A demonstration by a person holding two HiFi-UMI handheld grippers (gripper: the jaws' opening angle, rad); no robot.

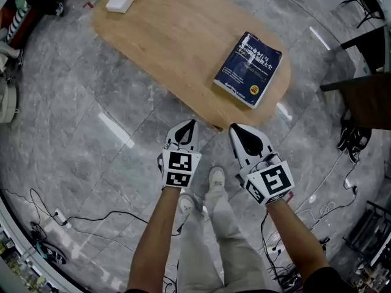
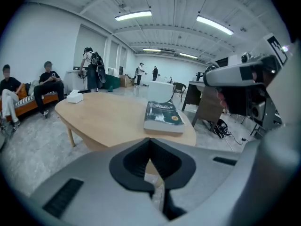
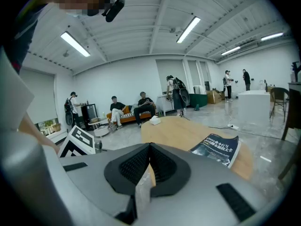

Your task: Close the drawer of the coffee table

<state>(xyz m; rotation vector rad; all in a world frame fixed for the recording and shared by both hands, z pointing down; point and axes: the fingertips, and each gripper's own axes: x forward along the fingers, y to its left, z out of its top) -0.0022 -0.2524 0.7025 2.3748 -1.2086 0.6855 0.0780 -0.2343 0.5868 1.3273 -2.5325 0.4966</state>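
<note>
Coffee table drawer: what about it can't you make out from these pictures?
Head view: the drawer itself; only the coffee table top shows from above, its underside hidden.
Left gripper view: most of the table's near side, covered by the left tool.
Right gripper view: the same, behind the right tool.
Open or closed: cannot tell.

L tongs (image 1: 190,126), R tongs (image 1: 238,131): closed, side-by-side
</note>
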